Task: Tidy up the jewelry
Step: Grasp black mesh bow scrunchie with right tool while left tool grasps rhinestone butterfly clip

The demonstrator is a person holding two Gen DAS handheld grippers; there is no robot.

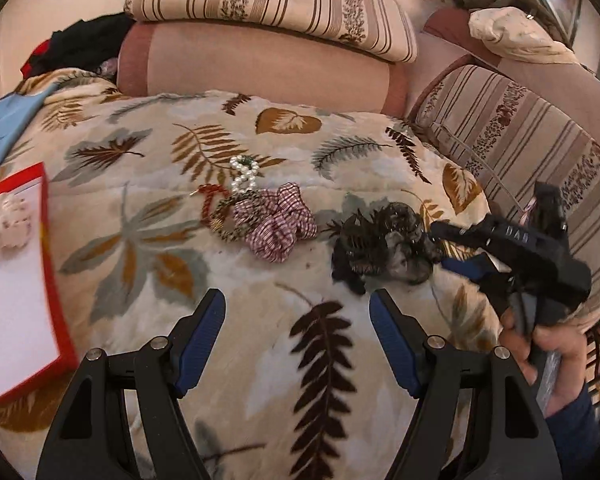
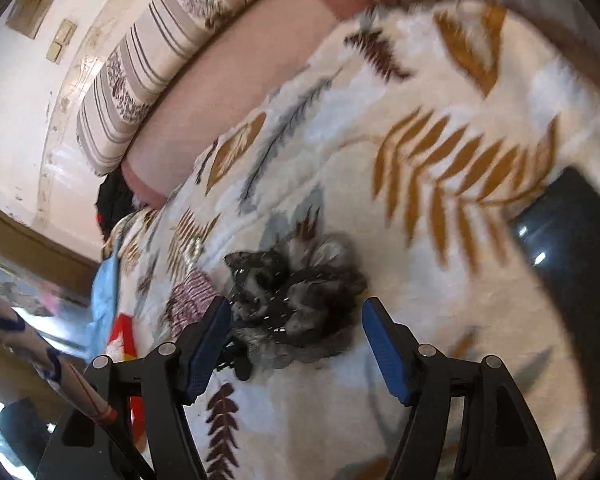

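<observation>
On a leaf-print blanket (image 1: 284, 360) lie a black sheer scrunchie (image 1: 380, 244), a plaid red-and-white scrunchie (image 1: 276, 220), a pearl bracelet (image 1: 244, 178), a red beaded bracelet (image 1: 212, 196) and a green-gold beaded ring (image 1: 224, 222). My left gripper (image 1: 298, 340) is open and empty, above the blanket in front of the pile. My right gripper (image 2: 294, 340) is open, its jaws on either side of the black scrunchie (image 2: 296, 300); it also shows in the left wrist view (image 1: 456, 244), at the scrunchie's right side.
A red-edged white tray (image 1: 16, 288) with a cream scrunchie (image 1: 4, 220) lies at the left. A blue cloth (image 1: 4, 124) lies behind it. Striped cushions (image 1: 268, 4) and a pink bolster (image 1: 260, 68) line the back, with another striped cushion (image 1: 520, 136) at the right.
</observation>
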